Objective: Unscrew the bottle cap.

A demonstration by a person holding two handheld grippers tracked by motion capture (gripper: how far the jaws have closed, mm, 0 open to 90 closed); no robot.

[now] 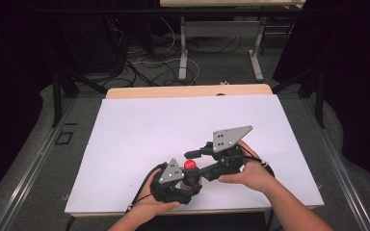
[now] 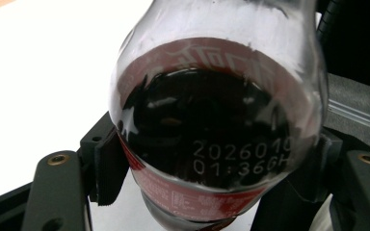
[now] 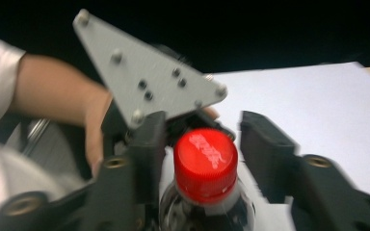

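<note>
Cola bottle (image 2: 212, 144), smooth, slippery and heavy with liquid, sits clenched at its body by the left gripper (image 1: 185, 180) near the table's front edge, while the right gripper (image 3: 207, 144) gapes around its ridged red cap (image 3: 205, 163), the best grip.

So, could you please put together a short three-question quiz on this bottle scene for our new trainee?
1. True or false: the left hand-held gripper clamps the bottle by its body.
2. What colour is the cap?
3. The right hand-held gripper has its jaws: A) shut tight on the cap, B) open on either side of the cap, C) resting flat on the white sheet.

Key: 1 true; 2 red; 3 B.
</note>
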